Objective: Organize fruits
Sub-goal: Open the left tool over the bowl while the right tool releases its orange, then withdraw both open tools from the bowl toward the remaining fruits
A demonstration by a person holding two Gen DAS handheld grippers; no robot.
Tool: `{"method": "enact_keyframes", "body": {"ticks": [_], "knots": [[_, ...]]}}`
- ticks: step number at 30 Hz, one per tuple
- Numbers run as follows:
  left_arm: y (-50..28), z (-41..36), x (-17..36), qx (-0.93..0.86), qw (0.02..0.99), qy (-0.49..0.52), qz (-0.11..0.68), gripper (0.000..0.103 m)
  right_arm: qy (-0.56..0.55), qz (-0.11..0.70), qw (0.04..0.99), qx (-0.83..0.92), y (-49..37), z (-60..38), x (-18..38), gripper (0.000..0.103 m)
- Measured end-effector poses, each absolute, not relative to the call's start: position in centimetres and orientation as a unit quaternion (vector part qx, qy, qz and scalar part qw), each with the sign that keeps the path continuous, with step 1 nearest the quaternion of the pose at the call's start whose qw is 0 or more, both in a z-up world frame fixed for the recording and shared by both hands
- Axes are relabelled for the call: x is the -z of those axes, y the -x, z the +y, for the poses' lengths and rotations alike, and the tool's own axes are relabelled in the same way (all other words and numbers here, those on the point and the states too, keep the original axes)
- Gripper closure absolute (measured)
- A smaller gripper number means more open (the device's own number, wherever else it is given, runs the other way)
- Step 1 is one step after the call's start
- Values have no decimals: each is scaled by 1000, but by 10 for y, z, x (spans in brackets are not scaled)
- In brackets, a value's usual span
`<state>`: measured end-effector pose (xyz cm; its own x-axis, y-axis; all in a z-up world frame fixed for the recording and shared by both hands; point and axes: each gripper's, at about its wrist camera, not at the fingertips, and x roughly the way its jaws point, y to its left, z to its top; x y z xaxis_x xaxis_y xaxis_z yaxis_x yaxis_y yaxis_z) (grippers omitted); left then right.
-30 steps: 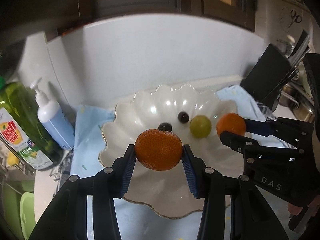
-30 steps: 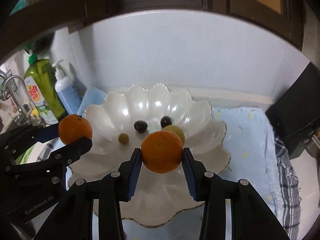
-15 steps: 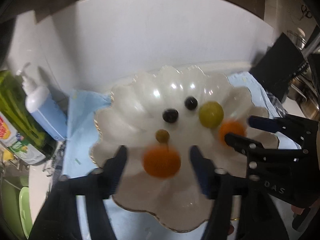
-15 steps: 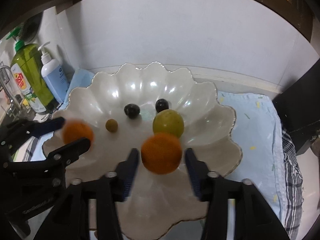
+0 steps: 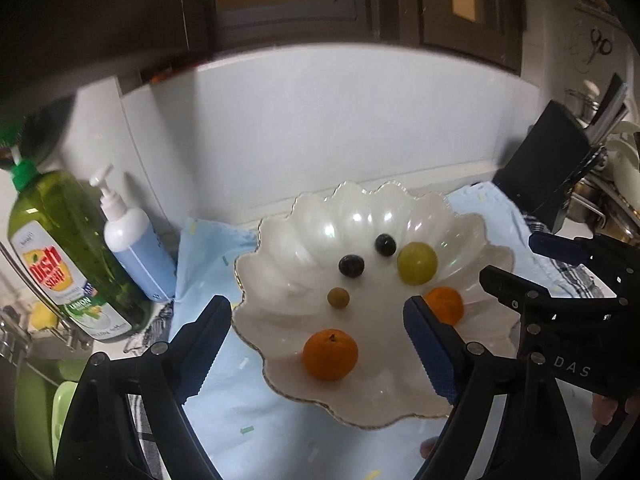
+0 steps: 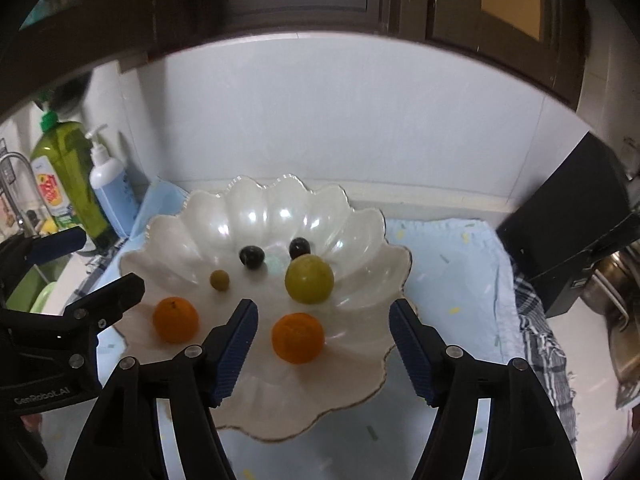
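A white scalloped bowl (image 5: 288,224) (image 6: 188,216) stands on a light blue cloth. In it lie two oranges (image 5: 329,354) (image 5: 446,305), a large green fruit (image 5: 417,262), a small green grape (image 5: 338,297) and two dark grapes (image 5: 351,266). In the right wrist view the oranges lie at the front left (image 6: 175,319) and front middle (image 6: 298,337). My left gripper (image 5: 318,344) is open and empty above the near orange. My right gripper (image 6: 324,344) is open and empty above the other orange; it also shows in the left wrist view (image 5: 516,264).
A green dish soap bottle (image 5: 60,256) and a white-blue pump bottle (image 5: 134,248) stand left of the bowl by the wall. A black box (image 6: 576,224) and a metal pot (image 6: 624,300) stand at the right. A checked towel (image 6: 548,344) lies along the cloth's right edge.
Both grippers opened and let go of their oranges, which now lie in the bowl. Both grippers have pulled back and up a little.
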<state>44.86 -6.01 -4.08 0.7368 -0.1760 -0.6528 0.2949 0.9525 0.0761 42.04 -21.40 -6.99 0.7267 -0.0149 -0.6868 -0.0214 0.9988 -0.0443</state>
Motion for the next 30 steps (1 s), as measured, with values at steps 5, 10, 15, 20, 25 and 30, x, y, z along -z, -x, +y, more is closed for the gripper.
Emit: {"method": "enact_keyframes", "body": {"ticks": [5,10,15,20,25,30], "knots": [[-428,-55,23,132,935,-91,315,14,29,344,938,0,-397,-209,52,31],[-408,-41,6,144,940,-65,301,14,24,318,948,-3,-373,-206,35,31],[-384,-34,-7,143,947,-68,279,14,32,297,954,-6,-349,-198,22,31],[-359,-32,-16,143,950,-90,262,14,40,279,959,-11,-325,-189,10,31],[-337,-26,-17,143,951,-99,255,14,48,267,962,-10,-304,-183,3,31],[-316,-20,-15,146,951,-99,254,14,55,262,964,-8,-282,-176,1,31]]}}
